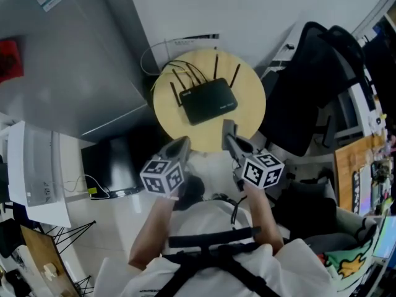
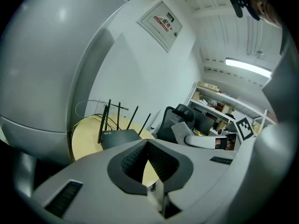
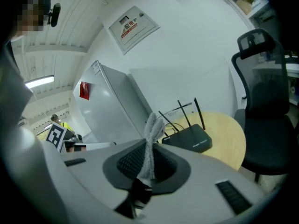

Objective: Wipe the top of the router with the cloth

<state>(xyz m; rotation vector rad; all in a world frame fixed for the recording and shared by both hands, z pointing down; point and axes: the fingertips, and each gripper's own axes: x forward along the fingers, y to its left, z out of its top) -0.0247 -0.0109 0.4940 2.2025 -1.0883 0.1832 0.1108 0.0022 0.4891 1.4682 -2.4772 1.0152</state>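
1. Two handheld tools hover at the near edge of a round, pale wooden worktop point(image 1: 247, 82). A person holds one in each hand.
2. A black router point(image 1: 208, 101) lies flat near the middle of the worktop. Its thin antennas stand up along its far edge, and cables trail off behind it.
3. The right tool point(image 3: 148, 155) is clamped on a narrow fold of grey cloth point(image 3: 153, 134). The cloth stands up between the jaws and pokes out past their tips. It cannot be made out in the head view.
4. The left tool point(image 2: 146, 147) is closed, with its jaw tips meeting and nothing between them.
5. The router sits straight ahead of both tools, farther in from the near edge. Its long axis runs roughly left to right across the person's reach, slightly slanted.
6. The right tool looks the nearer of the two. Its tip is already over the near edge, just short of the router's near right corner, while the left tool sits farther back, at the near left edge.
7. The cloth is apart from the router's top, so wiping appears not yet begun. The next move likely needs the right tool to go forward and down onto the top.
8. A black office chair point(image 1: 309, 91) stands just beside the right edge of the worktop.
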